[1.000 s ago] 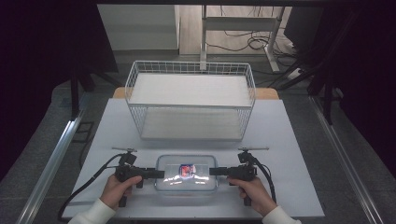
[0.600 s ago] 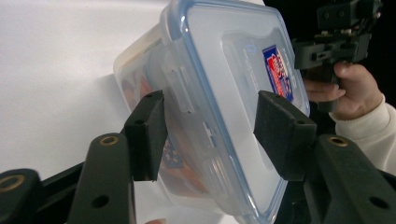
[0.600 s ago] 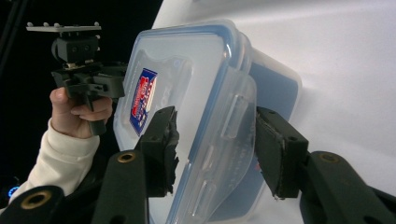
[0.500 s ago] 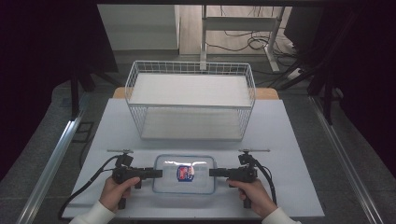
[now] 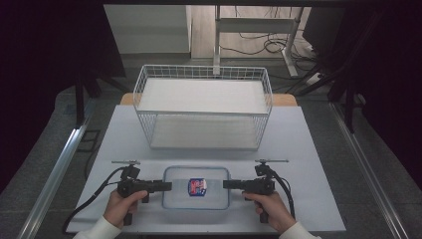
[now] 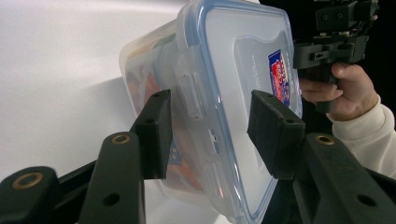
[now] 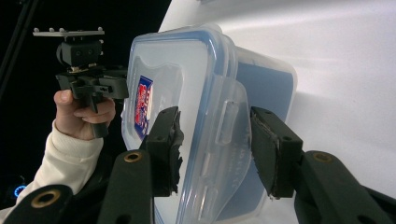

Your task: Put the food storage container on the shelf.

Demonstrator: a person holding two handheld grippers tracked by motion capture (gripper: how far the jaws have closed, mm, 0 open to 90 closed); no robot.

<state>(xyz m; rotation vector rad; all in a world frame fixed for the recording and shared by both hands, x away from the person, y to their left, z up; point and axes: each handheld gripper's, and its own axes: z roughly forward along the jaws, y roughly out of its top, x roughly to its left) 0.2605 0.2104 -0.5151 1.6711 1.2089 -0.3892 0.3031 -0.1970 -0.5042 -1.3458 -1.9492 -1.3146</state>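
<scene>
A clear plastic container (image 5: 196, 187) with a blue-rimmed lid and a red-and-blue label (image 5: 197, 186) is seen lying flat on the white desk (image 5: 308, 149), at its near edge, just in front of the white wire basket (image 5: 204, 107); the container is flanked by both hands, one at each short end.

The left tool (image 5: 166, 185) is held level by the left hand (image 5: 121, 205) and pointed at the container's left end; in the left gripper view the container's edge and its side latch (image 6: 189, 88) are seen between the two black pads (image 6: 155, 133); its jaws have just been closing, yet a gap is seen between the far pad and the lid, so the container is not yet pressed.

The right tool (image 5: 226, 184) is held by the right hand (image 5: 271, 209) against the container's right end; in the right gripper view its jaws have just been closing and now stand closed on the container's end, with the lid's flap (image 7: 229, 135) between the pads (image 7: 168, 149).

A black cable (image 5: 89, 209) is seen trailing from the left tool across the desk.
</scene>
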